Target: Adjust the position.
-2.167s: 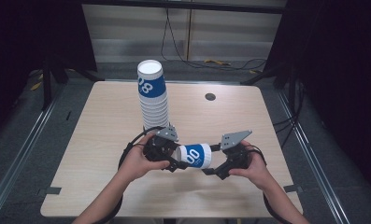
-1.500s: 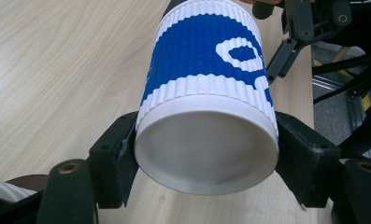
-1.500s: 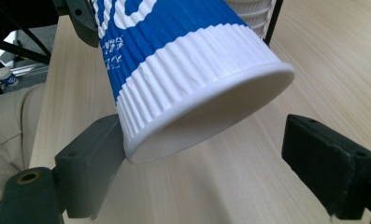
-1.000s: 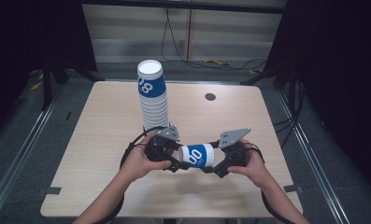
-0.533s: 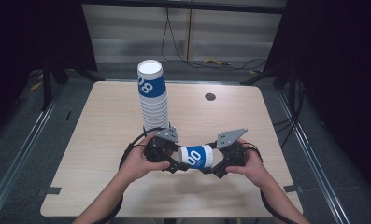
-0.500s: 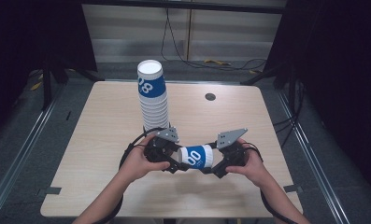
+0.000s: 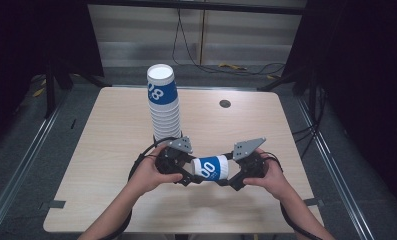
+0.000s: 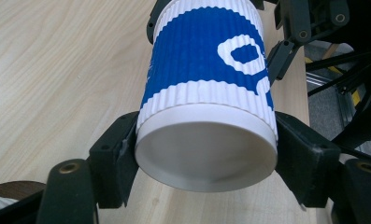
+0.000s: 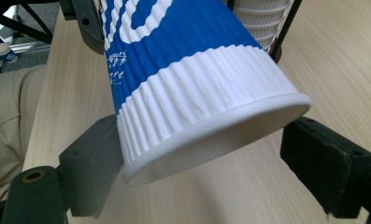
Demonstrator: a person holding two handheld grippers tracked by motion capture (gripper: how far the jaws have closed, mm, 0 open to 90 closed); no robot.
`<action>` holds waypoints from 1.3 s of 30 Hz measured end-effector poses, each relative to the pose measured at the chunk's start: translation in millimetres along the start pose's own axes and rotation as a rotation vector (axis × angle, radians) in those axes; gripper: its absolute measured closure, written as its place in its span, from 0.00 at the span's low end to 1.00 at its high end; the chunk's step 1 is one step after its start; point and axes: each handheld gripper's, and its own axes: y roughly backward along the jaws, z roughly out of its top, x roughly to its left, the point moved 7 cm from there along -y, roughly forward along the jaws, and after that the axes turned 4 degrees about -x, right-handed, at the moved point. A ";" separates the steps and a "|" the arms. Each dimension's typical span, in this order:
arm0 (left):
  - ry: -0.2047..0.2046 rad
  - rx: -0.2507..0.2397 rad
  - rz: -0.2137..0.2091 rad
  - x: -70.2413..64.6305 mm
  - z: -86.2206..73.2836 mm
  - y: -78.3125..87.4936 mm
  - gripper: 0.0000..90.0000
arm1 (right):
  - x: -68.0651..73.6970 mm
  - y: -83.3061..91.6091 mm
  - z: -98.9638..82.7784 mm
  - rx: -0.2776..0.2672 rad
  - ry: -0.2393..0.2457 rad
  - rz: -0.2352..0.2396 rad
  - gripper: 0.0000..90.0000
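Note:
A blue-and-white ribbed paper cup (image 7: 211,167) lies level in the air between my two grippers, low over the front of the table (image 7: 101,150). My left gripper (image 7: 193,172) is shut on the cup's narrow base end (image 8: 206,70), both pads pressed on its sides. My right gripper (image 7: 231,175) stands around the wide rim end (image 9: 188,60). One pad (image 9: 94,163) touches the ribbed wall. The other pad (image 9: 323,172) stands apart from the rim with a visible gap, so the jaws are open. A person's hands hold both grippers.
A tall stack of the same cups (image 7: 163,107) stands upright on the table just behind the left gripper; its lower cups (image 9: 262,18) appear beyond the held cup. A dark round hole (image 7: 225,103) sits at the table's back right. Dark floor and rails surround the table.

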 end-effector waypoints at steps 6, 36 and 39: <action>-0.014 0.012 0.001 -0.3 -0.6 -1.2 0.32 | 0.5 0.3 -0.8 0.012 0.003 0.000 0.16; -0.020 0.017 -0.016 2.2 -2.8 -0.8 0.32 | -0.5 2.6 4.2 0.024 0.003 0.015 0.15; -0.020 0.020 -0.015 1.7 -1.9 0.4 0.32 | -0.6 2.0 4.2 0.023 -0.008 0.026 0.14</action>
